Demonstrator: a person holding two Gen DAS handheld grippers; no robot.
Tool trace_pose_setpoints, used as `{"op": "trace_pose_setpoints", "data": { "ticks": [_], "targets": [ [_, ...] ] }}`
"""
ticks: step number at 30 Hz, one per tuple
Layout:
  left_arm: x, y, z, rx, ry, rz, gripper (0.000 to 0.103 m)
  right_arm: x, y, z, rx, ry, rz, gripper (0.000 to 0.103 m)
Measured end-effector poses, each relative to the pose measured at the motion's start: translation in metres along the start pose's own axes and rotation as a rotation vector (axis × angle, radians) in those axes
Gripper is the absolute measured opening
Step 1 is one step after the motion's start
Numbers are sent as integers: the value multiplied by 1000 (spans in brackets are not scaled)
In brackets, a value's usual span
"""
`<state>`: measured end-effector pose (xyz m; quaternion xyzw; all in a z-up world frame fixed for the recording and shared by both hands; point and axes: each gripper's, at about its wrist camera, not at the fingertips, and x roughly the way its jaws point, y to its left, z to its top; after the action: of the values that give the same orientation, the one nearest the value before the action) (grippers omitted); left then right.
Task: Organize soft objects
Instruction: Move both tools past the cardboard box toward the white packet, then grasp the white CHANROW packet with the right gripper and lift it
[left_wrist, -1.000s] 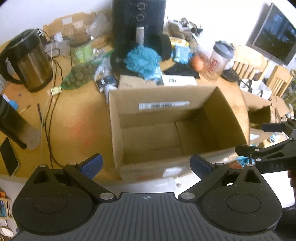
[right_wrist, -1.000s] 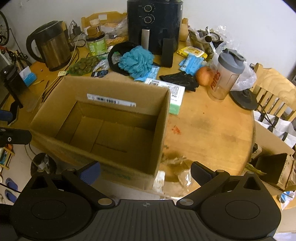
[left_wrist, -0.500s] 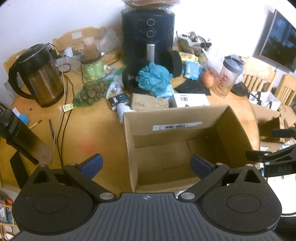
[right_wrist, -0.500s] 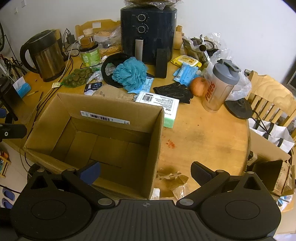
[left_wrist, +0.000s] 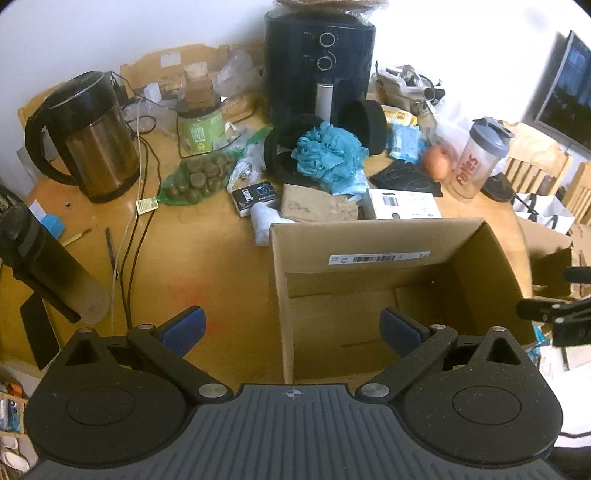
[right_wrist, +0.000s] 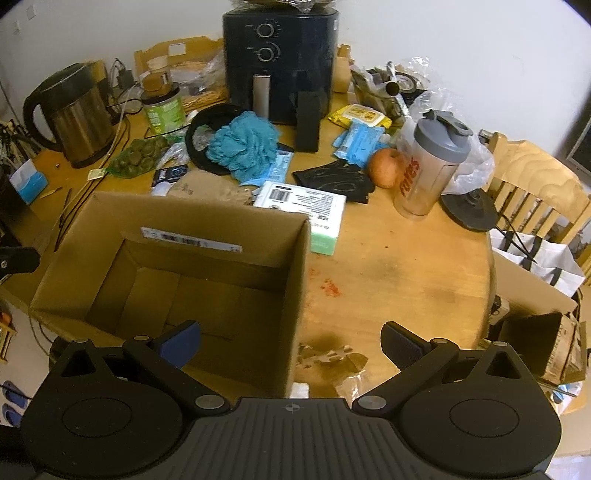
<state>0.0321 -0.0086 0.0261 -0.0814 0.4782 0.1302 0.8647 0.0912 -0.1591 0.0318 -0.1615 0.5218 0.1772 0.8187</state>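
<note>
Cluttered with kitchen things, the round wooden table (right_wrist: 406, 258) carries an open cardboard box (right_wrist: 295, 295) with a barcode label inside its far wall. Behind it, a blue mesh sponge (right_wrist: 243, 144) lies on a black plate before the air fryer (right_wrist: 280, 59). Red lettering, not fully legible, is seen on the shaker bottle (right_wrist: 424, 170). Left gripper (left_wrist: 291, 328) and right gripper (right_wrist: 291, 336) are held with fingers wide apart, nothing between them

Both fisheye views bend strongly toward dark rounded corners. The left view is washed out at its upper right, glare bleaching the wall (left_wrist: 461, 44). The right view is evenly lit, with soft shadows on the tabletop (right_wrist: 399, 258).
</note>
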Motion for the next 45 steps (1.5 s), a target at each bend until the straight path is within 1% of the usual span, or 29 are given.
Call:
{"op": "trace_pose_setpoints", "data": {
  "ticks": [4,11,14,18,23,26,29,33,39,43,45],
  "targets": [
    [3,7,4,4,10,1,103,2,-5,6,3,-2,-9,103],
    [7,16,15,34,-11,-18,103,6,-11,19,9,-11,-13,103],
    [8,21,17,36,-25,-43,103,11,-22,23,61,2,-9,103],
    [15,29,19,32,-20,-56,103,17,-43,27,133,22,-13,103],
    [19,34,26,34,-36,-48,103,17,-61,35,169,23,5,103],
    [21,37,30,15,-46,-56,103,19,-67,44,170,19,0,103],
    [25,38,33,3,-36,-61,103,22,-69,55,143,-2,0,103],
    [25,39,34,-10,-51,-60,103,34,-68,71,79,-14,-4,103],
    [26,40,34,-60,-21,-77,103,60,-70,97,-20,-43,78,103],
    [27,38,30,-81,-8,-62,103,81,-67,114,-113,-57,111,103],
    [28,38,29,-94,2,-54,103,92,-65,120,-163,-65,142,103]
  ]
}}
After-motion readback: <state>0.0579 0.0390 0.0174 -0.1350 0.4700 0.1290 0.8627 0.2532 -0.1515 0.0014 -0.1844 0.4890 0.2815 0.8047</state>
